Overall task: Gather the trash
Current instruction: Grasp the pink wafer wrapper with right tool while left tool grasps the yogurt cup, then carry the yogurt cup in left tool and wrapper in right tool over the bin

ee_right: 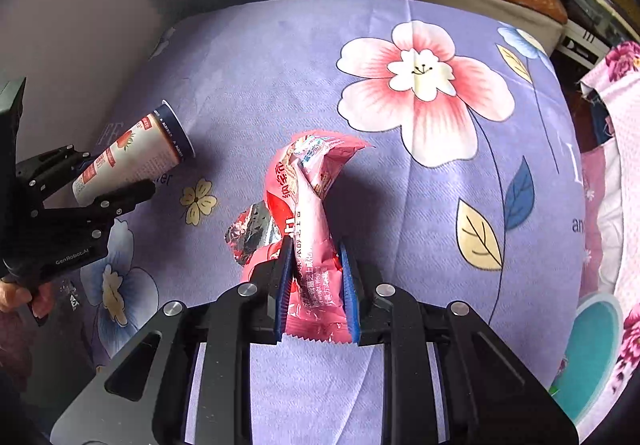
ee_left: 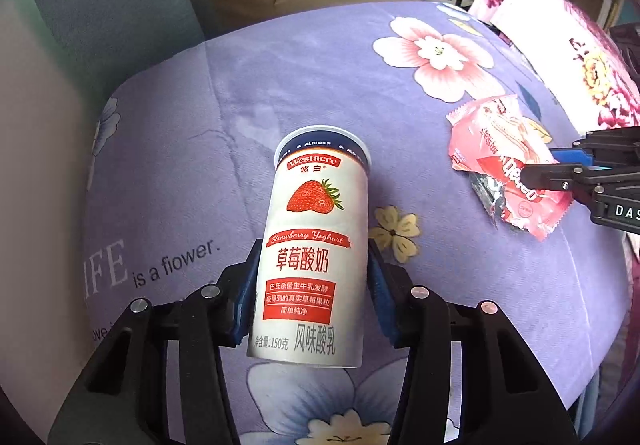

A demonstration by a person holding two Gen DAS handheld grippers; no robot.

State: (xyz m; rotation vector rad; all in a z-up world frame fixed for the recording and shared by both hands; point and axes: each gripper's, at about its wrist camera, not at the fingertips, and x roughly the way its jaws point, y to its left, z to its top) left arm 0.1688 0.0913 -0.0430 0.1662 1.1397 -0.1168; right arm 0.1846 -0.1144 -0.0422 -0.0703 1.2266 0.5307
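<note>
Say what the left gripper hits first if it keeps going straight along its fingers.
Probably the purple floral bedcover. The left gripper is shut on the white strawberry yoghurt cup, which sticks out ahead, so the cup's dark-rimmed end would likely touch the fabric first. Nothing else shows in that line; depth is unclear.

Yoghurt cup (ee_left: pixel 314 245) reading "Westacre", "ALDI", "Strawberry Yoghurt", "150", purple floral bedsheet (ee_left: pixel 240 93) printed "is a flower.", left gripper (ee_right: pixel 120 181) marked "GenRobot.AI", pink snack wrapper (ee_right: pixel 310 213) with print seemingly Chinese, too crumpled to read

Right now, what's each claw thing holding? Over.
Left gripper shut on yoghurt cup. Right gripper shut on pink wrapper. Nothing blocking on floral cloth.
</note>
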